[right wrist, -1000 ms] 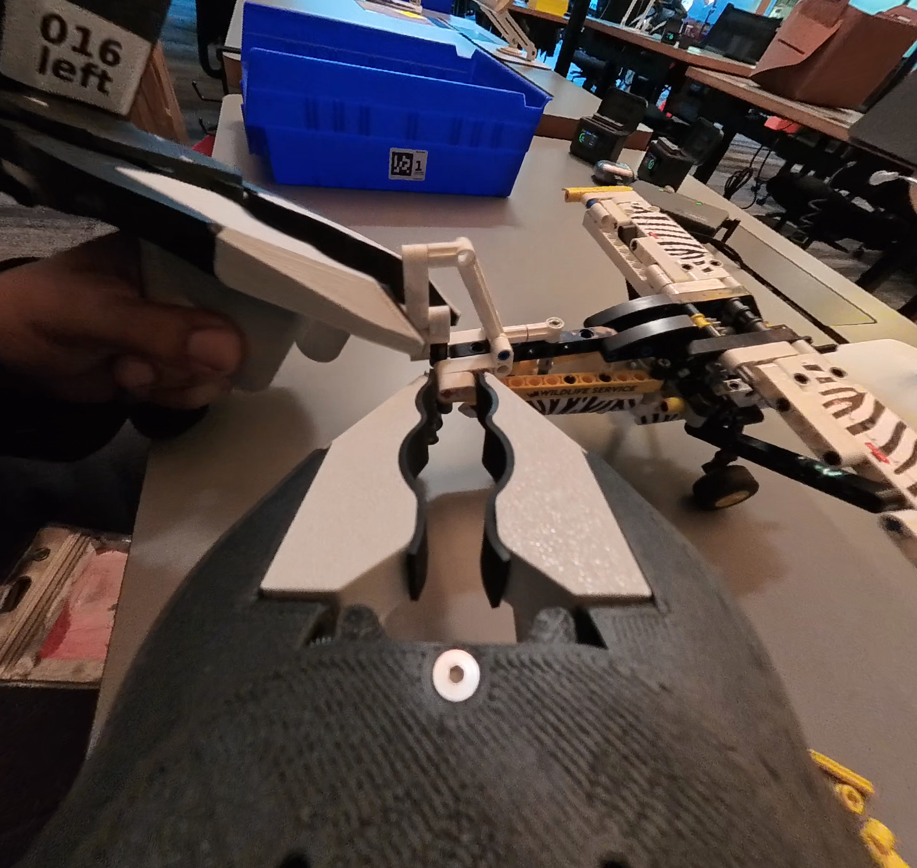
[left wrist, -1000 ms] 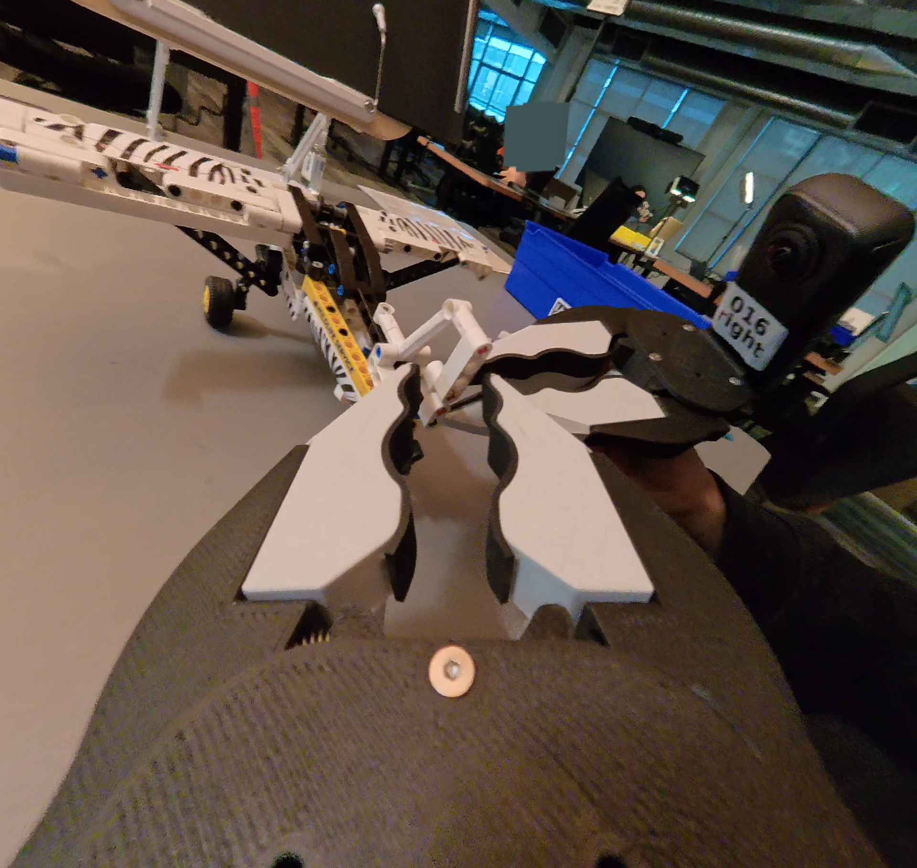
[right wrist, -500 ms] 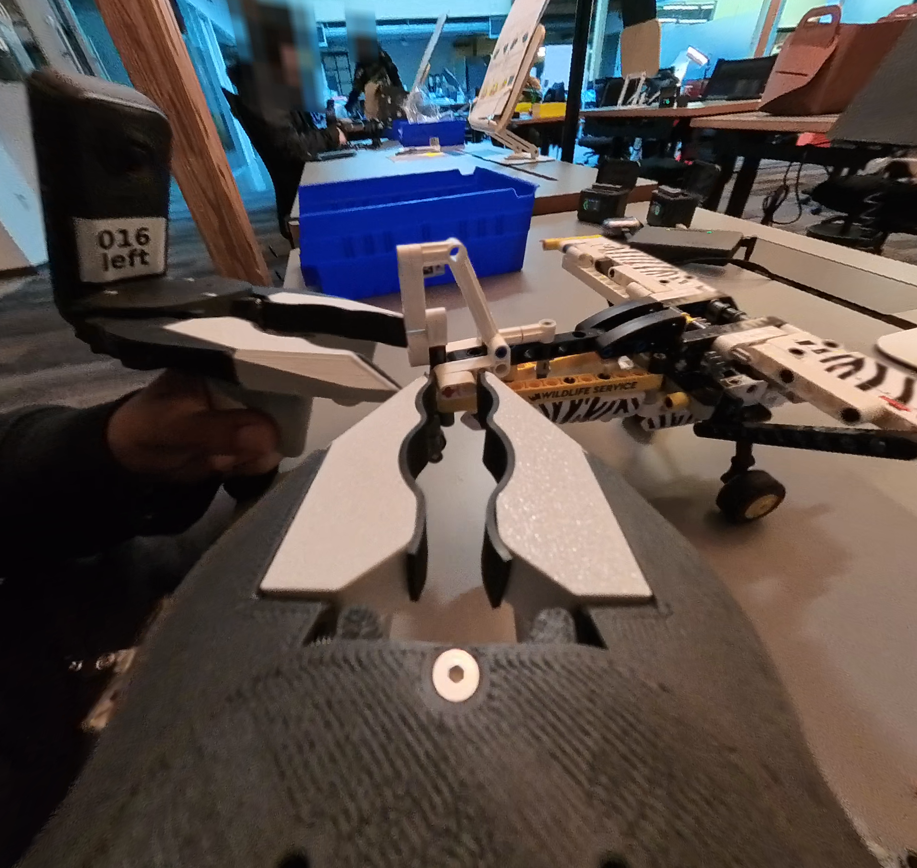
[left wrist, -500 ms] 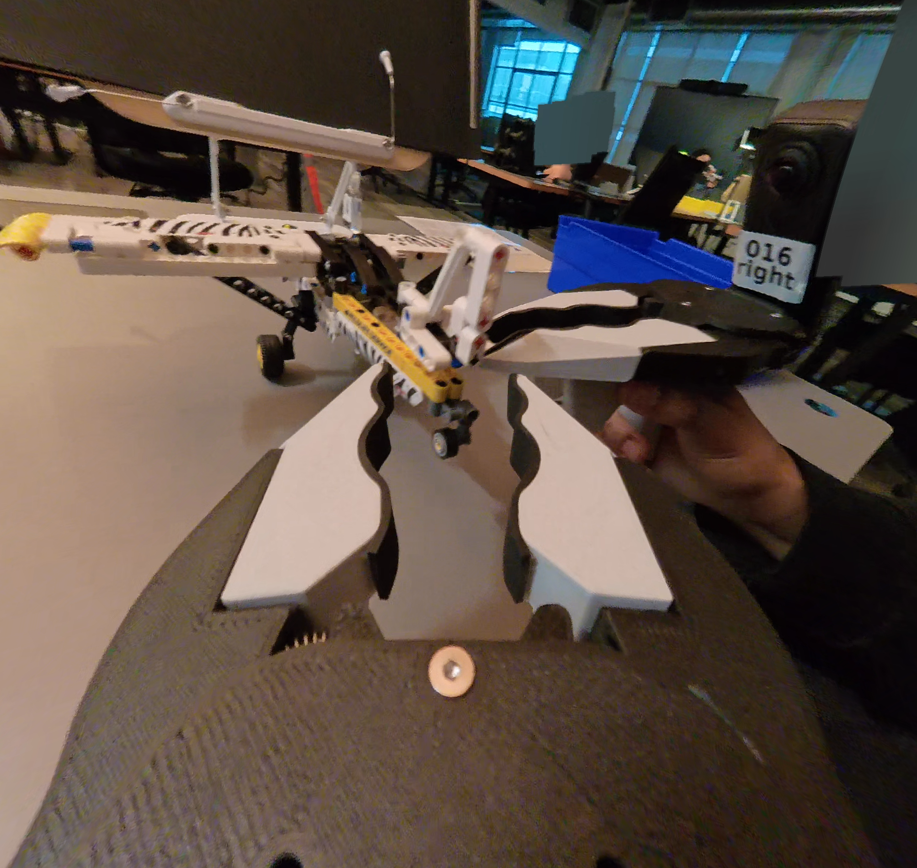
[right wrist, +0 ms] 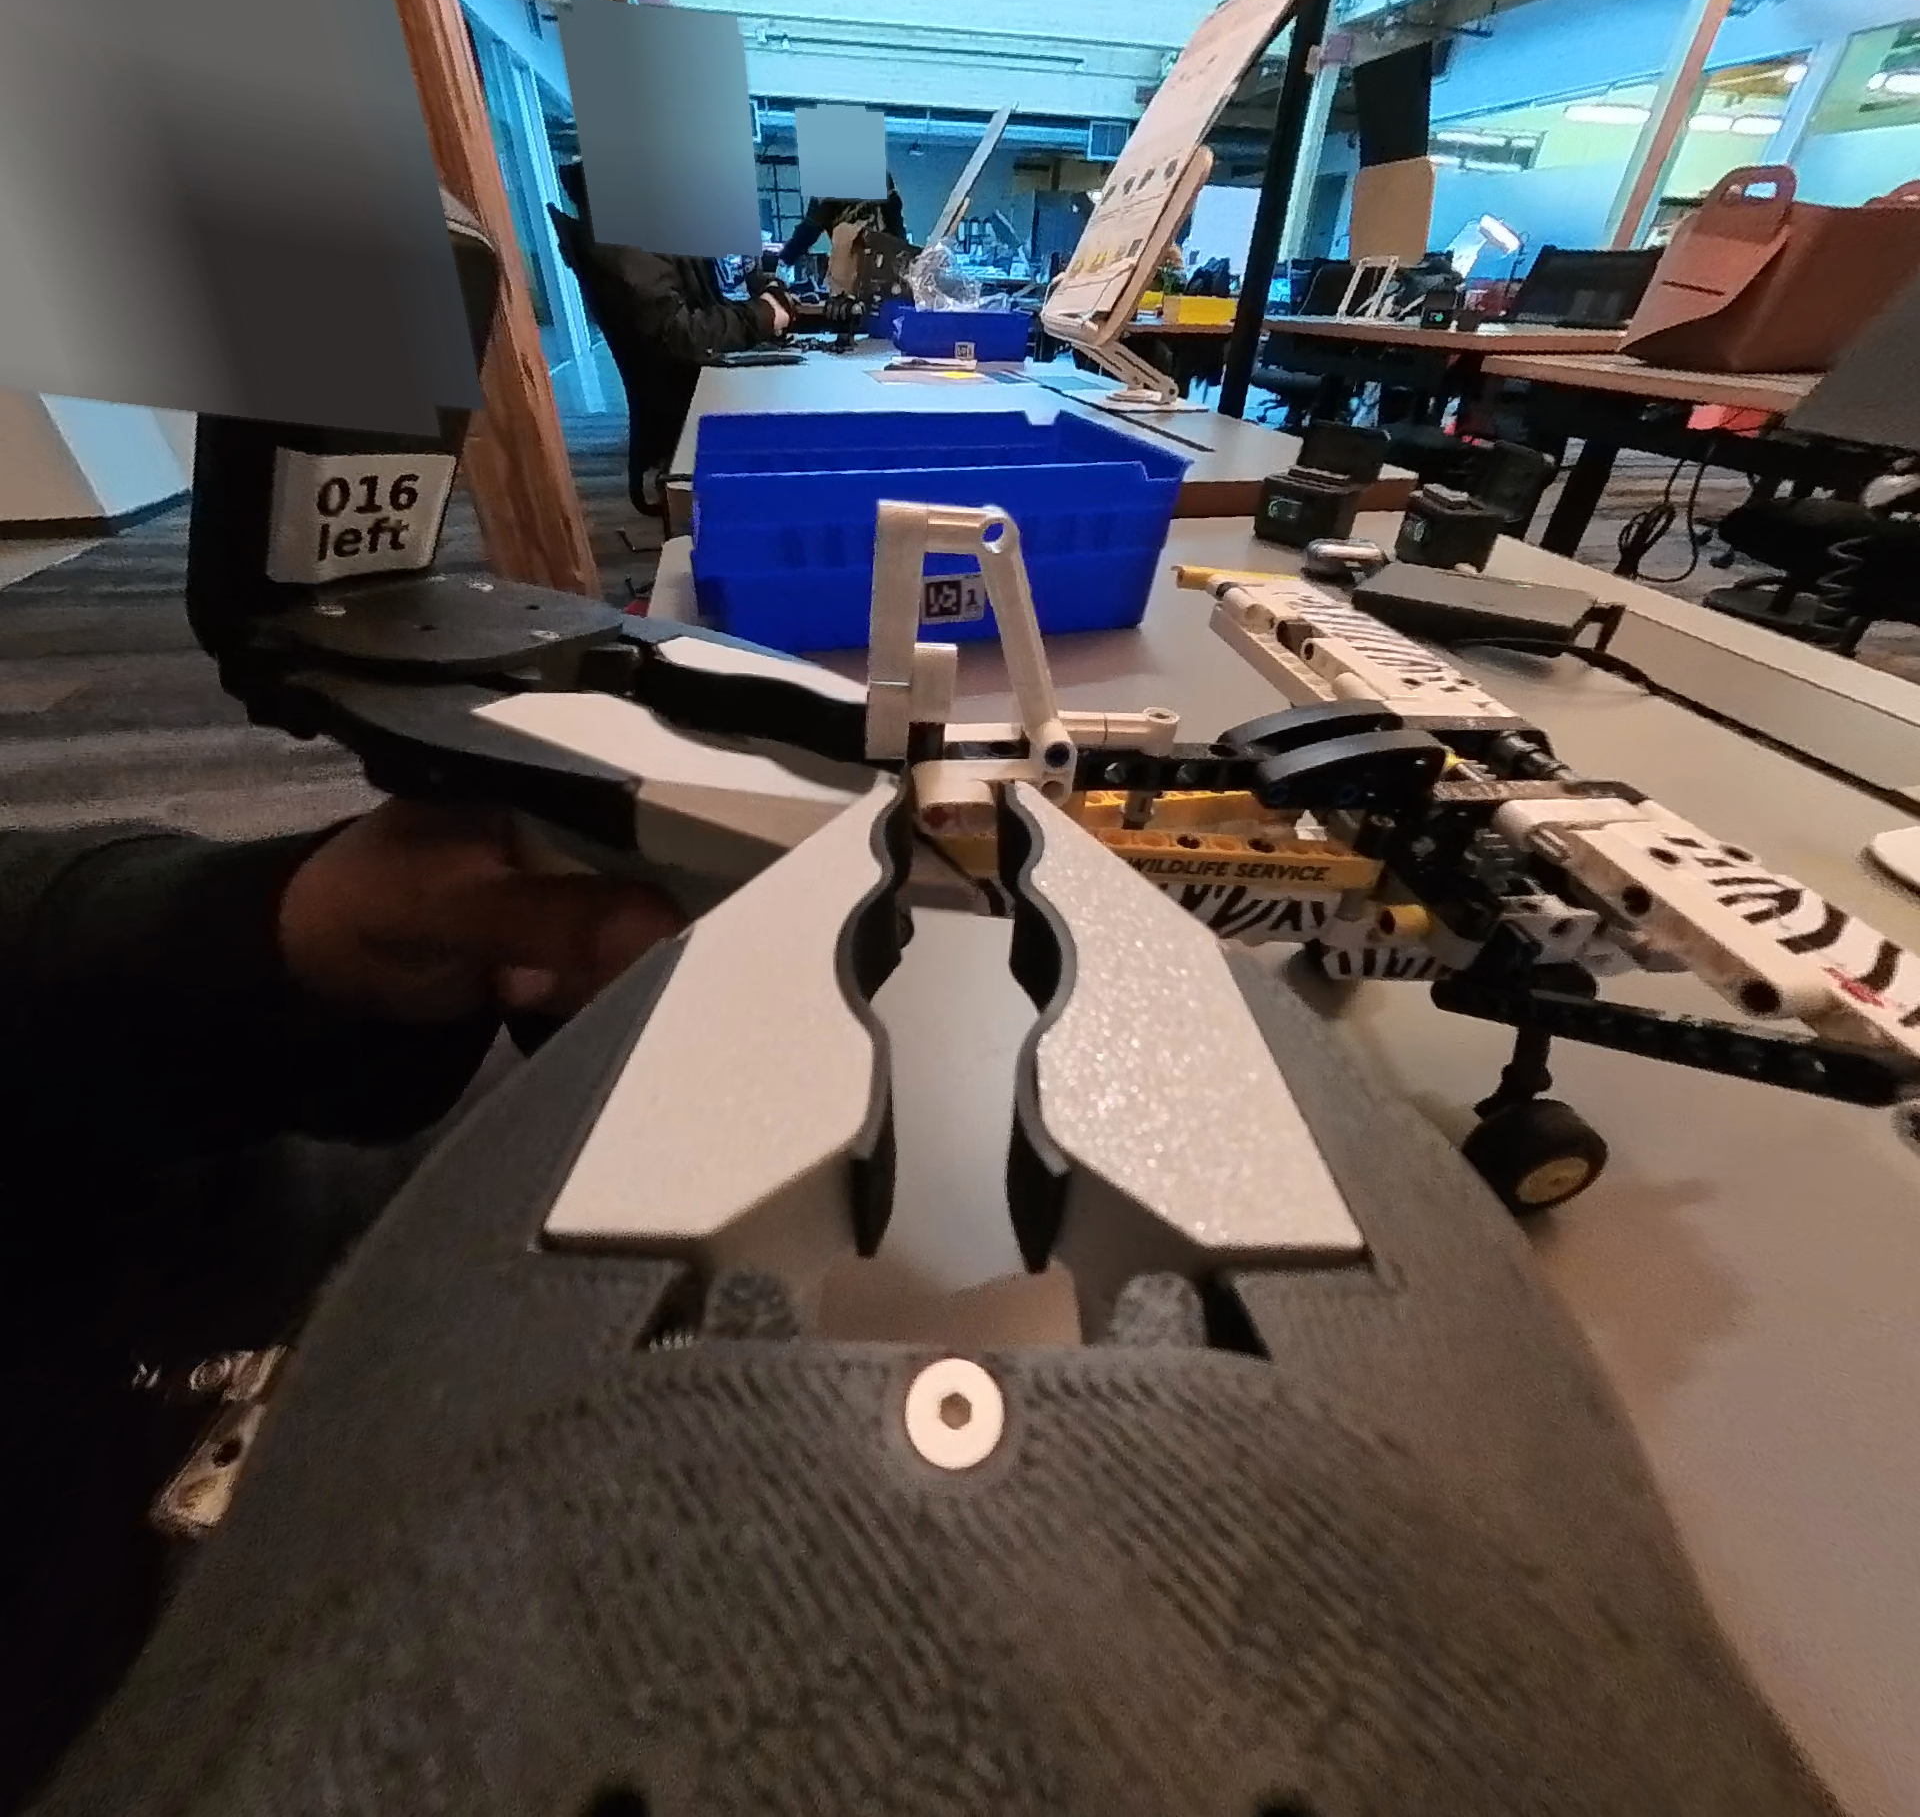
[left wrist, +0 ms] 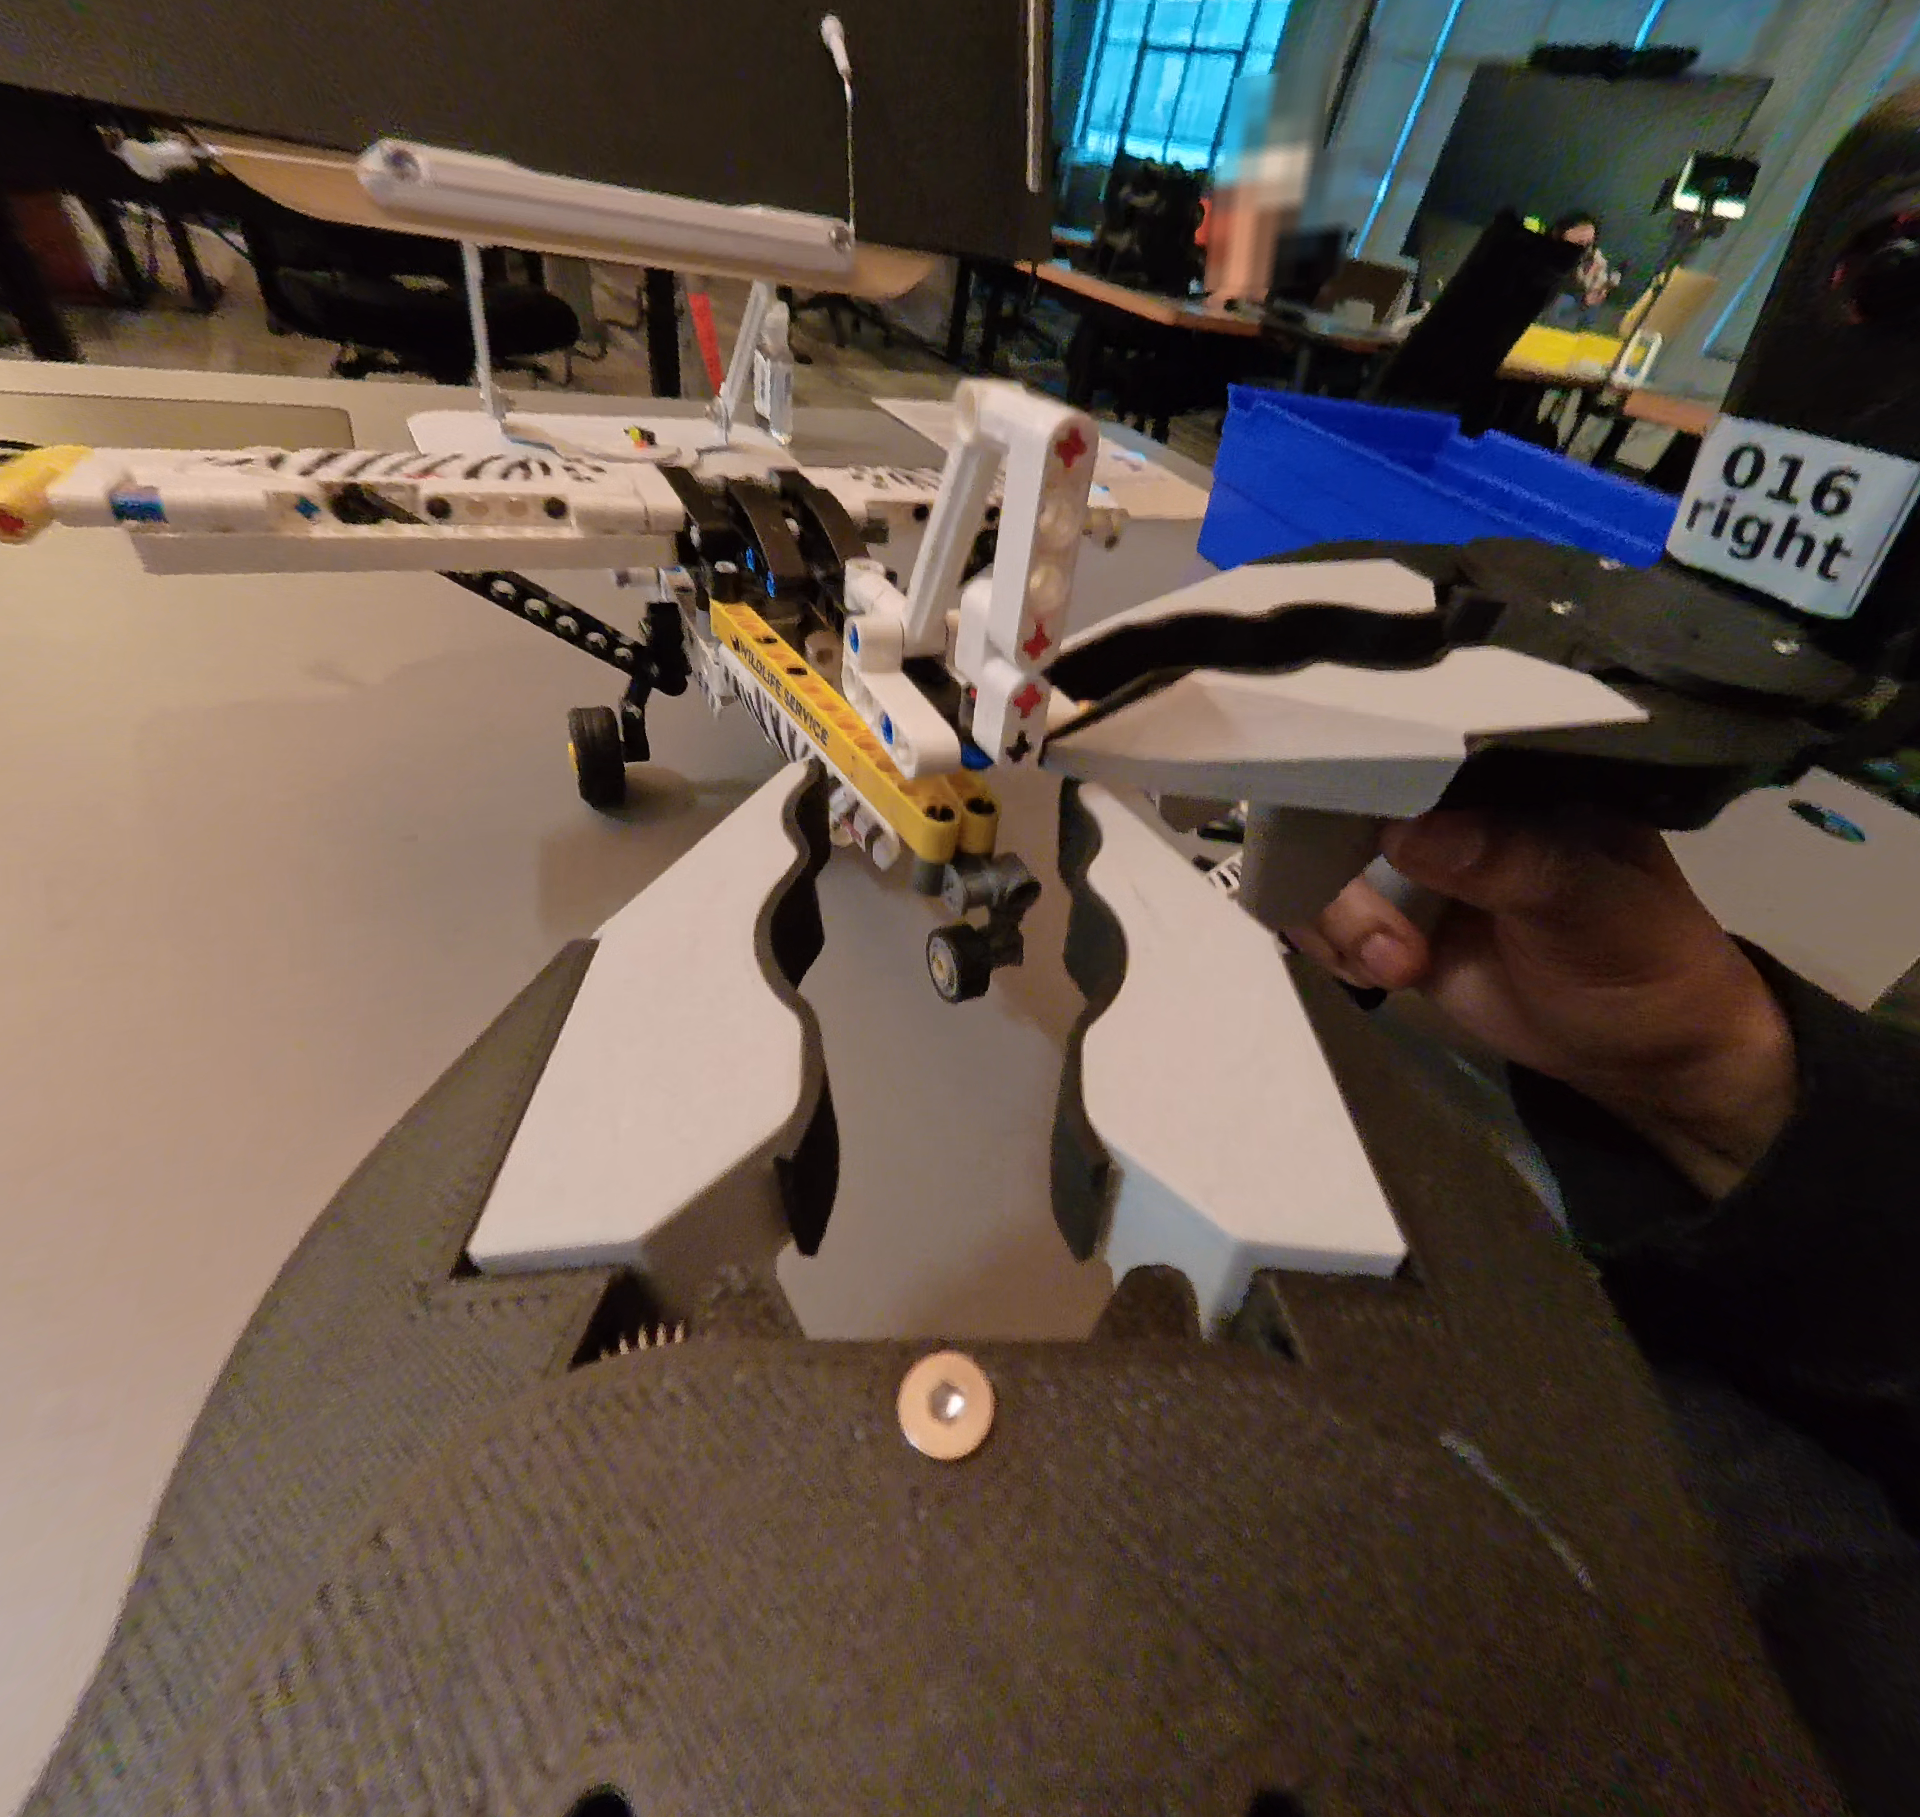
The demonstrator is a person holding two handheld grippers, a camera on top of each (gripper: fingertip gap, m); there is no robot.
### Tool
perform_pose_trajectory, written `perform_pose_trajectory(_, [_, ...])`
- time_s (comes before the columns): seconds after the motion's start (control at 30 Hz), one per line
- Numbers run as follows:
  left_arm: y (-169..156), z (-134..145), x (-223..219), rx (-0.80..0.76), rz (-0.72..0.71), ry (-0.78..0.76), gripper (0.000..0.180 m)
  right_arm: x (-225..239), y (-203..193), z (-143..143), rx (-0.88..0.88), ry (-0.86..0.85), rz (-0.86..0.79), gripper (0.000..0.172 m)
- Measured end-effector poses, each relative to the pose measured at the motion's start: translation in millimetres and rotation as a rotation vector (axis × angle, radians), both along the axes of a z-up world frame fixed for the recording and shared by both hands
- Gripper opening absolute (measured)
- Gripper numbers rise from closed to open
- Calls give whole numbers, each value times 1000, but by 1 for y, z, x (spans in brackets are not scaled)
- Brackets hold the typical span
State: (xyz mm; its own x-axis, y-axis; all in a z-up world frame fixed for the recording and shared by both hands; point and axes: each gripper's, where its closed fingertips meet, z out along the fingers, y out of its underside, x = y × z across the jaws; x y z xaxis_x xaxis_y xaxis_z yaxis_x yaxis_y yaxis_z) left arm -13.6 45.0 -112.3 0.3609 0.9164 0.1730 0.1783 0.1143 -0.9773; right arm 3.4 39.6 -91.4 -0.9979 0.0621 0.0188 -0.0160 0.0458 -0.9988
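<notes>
A toy plane built of bricks, white with zebra stripes and a yellow beam, stands on the grey table. My right gripper is shut on a white beam at the plane's tail, below the upright white tail fin. It also shows in the left wrist view, coming in from the right. My left gripper is open. The yellow tail end and the small tail wheel lie between its fingers, which do not press on them. In the right wrist view it reaches in from the left beside the tail fin.
A blue bin stands on the table behind the tail. The plane's wing and main wheel stretch to the left. Black devices lie at the table's far right. A hand holds the right gripper. Left and right tips are no more than a few centimetres apart.
My left gripper has opened wide and let go of the white tail part it was close around a second ago. Both views have dropped lower and levelled. The right gripper stays shut on the tail.
</notes>
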Motion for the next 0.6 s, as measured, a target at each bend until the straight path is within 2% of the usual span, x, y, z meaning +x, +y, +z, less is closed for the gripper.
perform_pose_trajectory(0.17, [-3,10,2,-25,41,86,24,5,1,6,-36,12,15,14])
perform_pose_trajectory(0.3, [-3,14,4,-89,66,142,22,6,4,9,-53,-27,31,13])
perform_pose_trajectory(0.6, [-9,14,2,-47,87,127,18,6,5,4,-31,-43,1,13])
